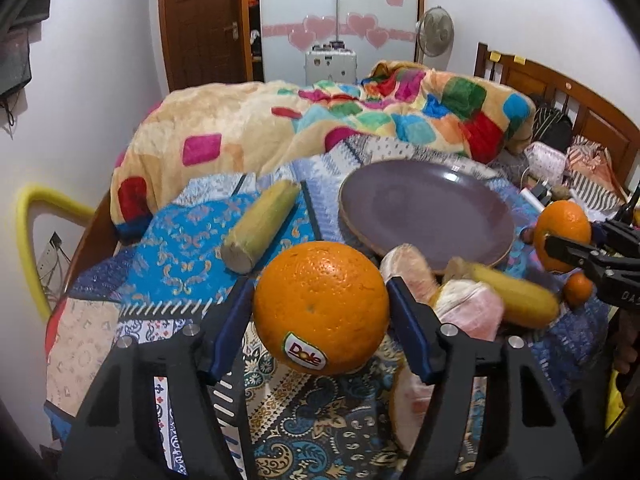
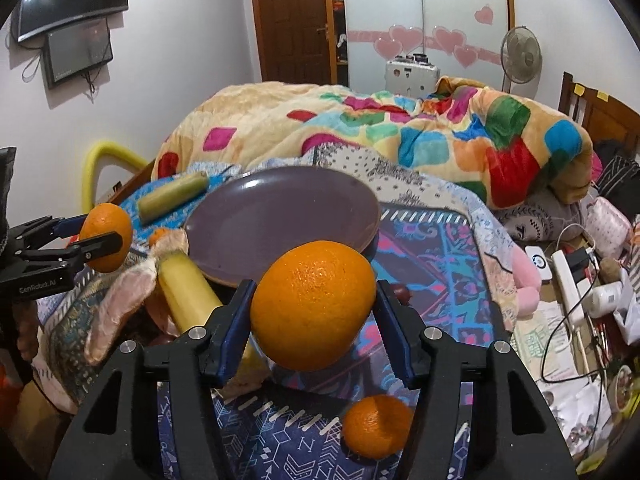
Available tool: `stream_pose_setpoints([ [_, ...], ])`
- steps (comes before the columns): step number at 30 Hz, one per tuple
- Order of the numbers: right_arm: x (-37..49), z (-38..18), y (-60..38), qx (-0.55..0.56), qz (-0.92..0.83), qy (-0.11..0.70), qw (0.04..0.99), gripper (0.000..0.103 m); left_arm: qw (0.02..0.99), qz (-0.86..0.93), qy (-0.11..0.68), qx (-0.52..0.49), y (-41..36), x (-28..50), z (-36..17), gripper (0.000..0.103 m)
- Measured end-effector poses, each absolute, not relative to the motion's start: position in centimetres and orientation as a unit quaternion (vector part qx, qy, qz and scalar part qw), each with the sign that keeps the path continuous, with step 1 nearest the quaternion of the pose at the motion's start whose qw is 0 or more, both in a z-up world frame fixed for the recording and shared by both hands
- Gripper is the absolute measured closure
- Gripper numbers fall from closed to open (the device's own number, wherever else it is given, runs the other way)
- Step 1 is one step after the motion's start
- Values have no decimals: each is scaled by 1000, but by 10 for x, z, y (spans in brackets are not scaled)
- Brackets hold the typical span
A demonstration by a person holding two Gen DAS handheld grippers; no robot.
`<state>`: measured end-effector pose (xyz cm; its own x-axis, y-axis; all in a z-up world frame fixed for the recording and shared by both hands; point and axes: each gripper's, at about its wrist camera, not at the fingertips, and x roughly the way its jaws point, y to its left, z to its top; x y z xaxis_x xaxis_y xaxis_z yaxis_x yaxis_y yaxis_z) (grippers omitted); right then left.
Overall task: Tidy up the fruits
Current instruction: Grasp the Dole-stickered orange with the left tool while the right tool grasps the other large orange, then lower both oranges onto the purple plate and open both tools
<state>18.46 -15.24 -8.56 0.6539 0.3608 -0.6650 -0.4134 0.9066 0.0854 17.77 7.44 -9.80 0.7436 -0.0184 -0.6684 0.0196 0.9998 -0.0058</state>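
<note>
My left tongs (image 1: 320, 308) grip the stickered orange (image 1: 321, 307), my right tongs (image 2: 312, 306) clamp another orange (image 2: 313, 305); both are lifted off the bed, near the empty purple plate (image 2: 280, 216), probably their destination.

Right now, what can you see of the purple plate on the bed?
The purple plate is round, shallow and glossy, with a tan rim edge; it looks ceramic and holds nothing. It sits tilted on the patterned bedspread, its near edge low. The banana lies near its front edge; contact is unclear. Neither orange-holding claw touches it.
</note>
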Motion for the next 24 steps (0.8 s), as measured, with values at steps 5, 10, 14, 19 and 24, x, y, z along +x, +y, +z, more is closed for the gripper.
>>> stream_pose_setpoints([
  [5,186,-71,-158,-30,211,339,916,48,939,-8,343,9,66,181,-81,36],
  [10,190,-58,-161,-26,209,323,923,48,941,-15,339,6,60,191,-72,36],
  [14,199,-52,-160,-32,202,309,929,48,942,-14,334,16,52,204,-67,36],
  [19,215,-48,-158,-32,197,304,931,48,943,-17,332,23,44,223,-65,36],
  [24,235,-50,-151,-38,190,306,932,48,939,-22,342,12,41,247,-69,36],
])
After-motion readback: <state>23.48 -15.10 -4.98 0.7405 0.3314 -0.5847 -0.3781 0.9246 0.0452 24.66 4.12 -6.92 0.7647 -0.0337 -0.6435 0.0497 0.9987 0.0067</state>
